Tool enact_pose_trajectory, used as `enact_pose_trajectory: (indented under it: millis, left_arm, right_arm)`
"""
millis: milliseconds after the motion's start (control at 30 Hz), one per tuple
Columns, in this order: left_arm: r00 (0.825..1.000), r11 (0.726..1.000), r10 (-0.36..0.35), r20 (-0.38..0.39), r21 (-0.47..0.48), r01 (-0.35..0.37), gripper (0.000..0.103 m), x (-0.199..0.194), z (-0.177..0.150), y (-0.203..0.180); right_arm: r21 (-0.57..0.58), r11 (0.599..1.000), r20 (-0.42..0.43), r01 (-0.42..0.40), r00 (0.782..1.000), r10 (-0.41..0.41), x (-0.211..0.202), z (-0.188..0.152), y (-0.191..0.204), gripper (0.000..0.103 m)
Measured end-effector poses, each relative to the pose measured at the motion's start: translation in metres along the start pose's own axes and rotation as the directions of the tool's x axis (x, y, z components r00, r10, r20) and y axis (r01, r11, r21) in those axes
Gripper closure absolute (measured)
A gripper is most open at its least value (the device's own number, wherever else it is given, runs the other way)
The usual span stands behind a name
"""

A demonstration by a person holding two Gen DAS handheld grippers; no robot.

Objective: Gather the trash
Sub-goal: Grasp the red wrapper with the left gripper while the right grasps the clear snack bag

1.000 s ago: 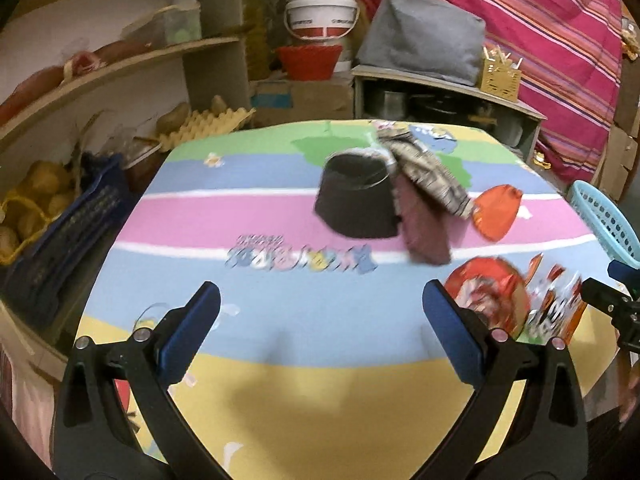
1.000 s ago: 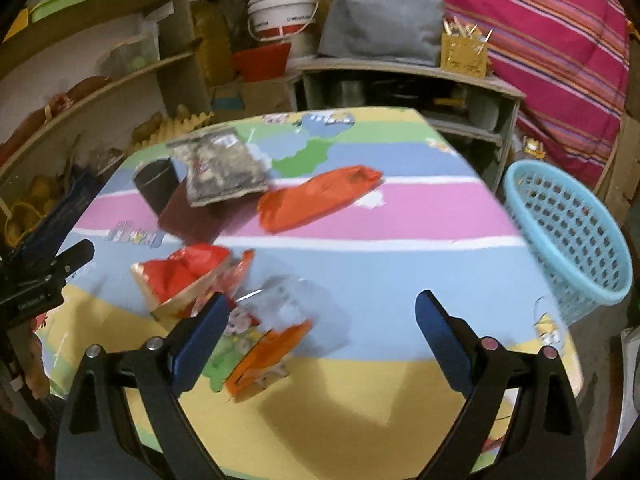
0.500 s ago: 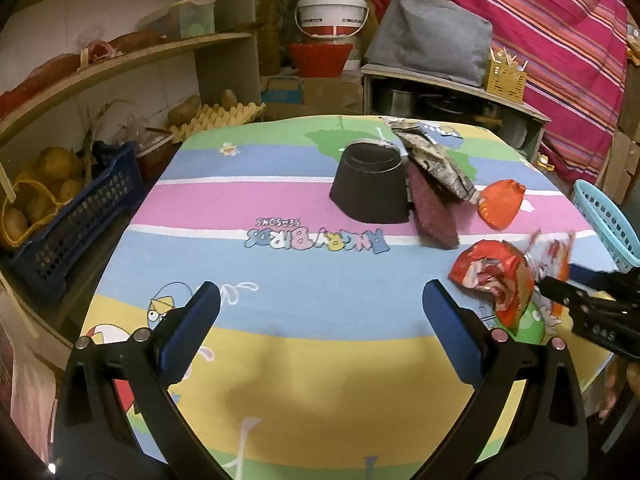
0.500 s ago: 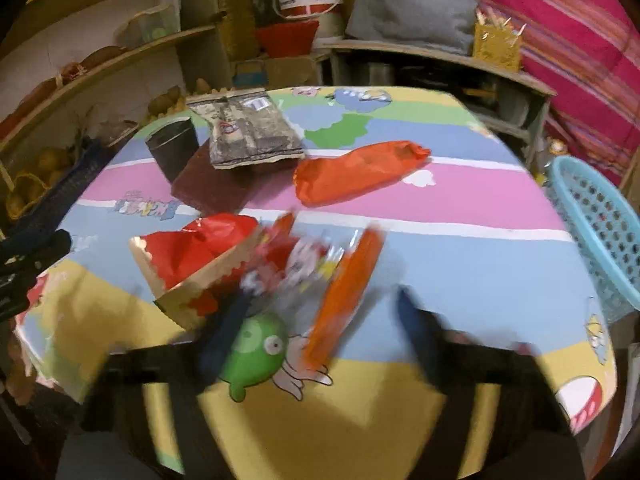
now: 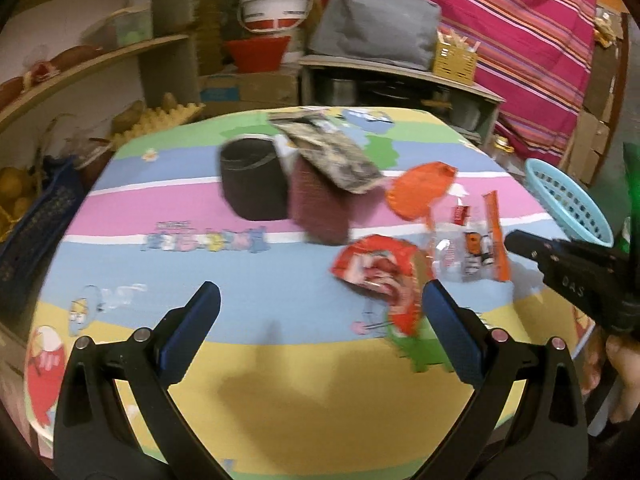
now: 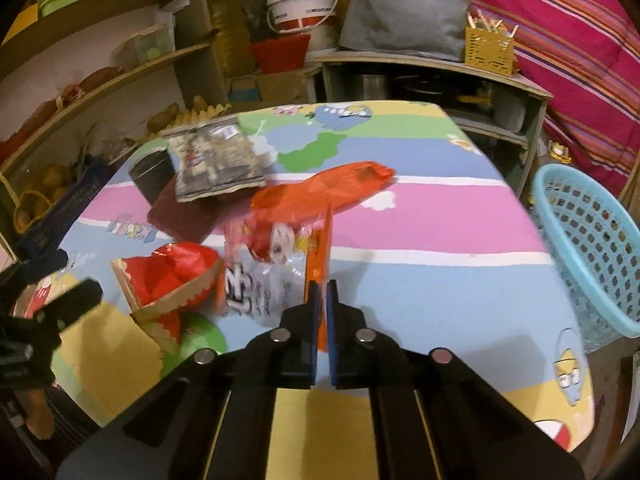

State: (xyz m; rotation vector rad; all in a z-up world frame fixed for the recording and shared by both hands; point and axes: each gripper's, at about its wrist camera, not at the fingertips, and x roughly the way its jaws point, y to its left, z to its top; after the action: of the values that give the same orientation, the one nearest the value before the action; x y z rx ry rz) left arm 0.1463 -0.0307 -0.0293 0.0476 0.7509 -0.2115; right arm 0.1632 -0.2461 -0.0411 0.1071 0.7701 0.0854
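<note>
My right gripper [image 6: 321, 294] is shut on the orange edge of a clear plastic wrapper [image 6: 264, 276], which it holds above the table; the same wrapper shows in the left wrist view [image 5: 468, 248]. A red crumpled packet [image 6: 172, 276] lies left of it, also in the left wrist view [image 5: 380, 272]. An orange bag [image 6: 320, 196], a grey printed packet [image 6: 216, 164], a maroon pad [image 6: 184, 216] and a black cup [image 6: 152, 174] lie farther back. My left gripper [image 5: 320, 320] is open and empty above the table's front part.
A light blue mesh basket [image 6: 592, 248] stands off the table's right edge. The table [image 6: 420, 208] has a colourful striped cloth. Shelves with potatoes and a dark blue crate [image 5: 36, 216] stand at the left. A low shelf [image 6: 432, 76] stands behind.
My right gripper has dropped onto the clear wrapper, shut on its orange edge and lifted it. My left gripper has stayed open and shifted a little over the table.
</note>
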Motion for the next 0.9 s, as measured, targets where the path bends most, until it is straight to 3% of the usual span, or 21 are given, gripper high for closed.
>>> enact_pose_trajectory:
  millis: [133,233,333,433,467,500,533,567,700,833,900]
  left_arm:
    - [1.000,0.999,-0.027,-0.012,0.032,0.028,0.010,0.007,-0.001,-0.021]
    - [0.999,0.998,-0.043,-0.025,0.043,0.044,0.020,0.012,0.000,-0.029]
    - [0.997,0.997,-0.067,-0.043,0.039,0.068,0.035,0.018,0.003,-0.035]
    - [0.993,0.995,-0.091,-0.076,0.032,0.094,0.064,0.028,0.004,-0.036]
    - [0.991,0.994,-0.103,-0.085,0.026,0.106,0.076,0.030,0.004,-0.036]
    - [0.988,0.992,-0.124,-0.095,0.014,0.125,0.081,0.033,0.005,-0.034]
    - [0.987,0.992,-0.125,-0.099,0.006,0.127,0.085,0.034,0.005,-0.032]
    - [0.988,0.993,-0.119,-0.098,0.003,0.120,0.086,0.034,0.006,-0.031]
    - [0.992,0.994,-0.106,-0.072,-0.008,0.106,0.086,0.024,0.007,-0.016]
    - [0.997,0.998,-0.063,-0.036,-0.011,0.062,0.086,0.007,0.011,0.007]
    - [0.999,0.999,-0.041,-0.027,-0.016,0.041,0.086,0.002,0.015,0.022]
  right_arm:
    - [0.026,0.999,0.015,0.028,0.999,-0.028,-0.009,0.003,-0.020,0.099]
    - [0.037,0.999,0.014,0.026,1.000,-0.026,-0.013,0.004,-0.030,0.099]
    - [0.048,0.998,0.016,0.033,0.999,-0.034,-0.014,0.005,-0.039,0.098]
    - [0.072,0.996,0.005,0.044,0.999,-0.045,-0.012,0.004,-0.047,0.097]
    - [0.084,0.995,-0.005,0.046,0.999,-0.046,-0.010,0.004,-0.049,0.089]
    - [0.093,0.995,-0.005,0.044,0.999,-0.043,-0.009,0.003,-0.051,0.080]
    - [0.100,0.994,0.001,0.045,0.999,-0.045,-0.010,0.003,-0.051,0.052]
    - [0.107,0.993,0.023,0.053,0.998,-0.056,-0.012,0.003,-0.050,0.034]
    - [0.072,0.997,0.038,0.025,0.999,-0.028,-0.011,0.009,-0.034,0.032]
    - [0.037,0.999,0.055,0.003,0.998,-0.005,-0.004,0.016,-0.008,0.008]
    - [0.018,1.000,0.049,0.002,0.999,-0.003,0.000,0.018,0.005,0.008]
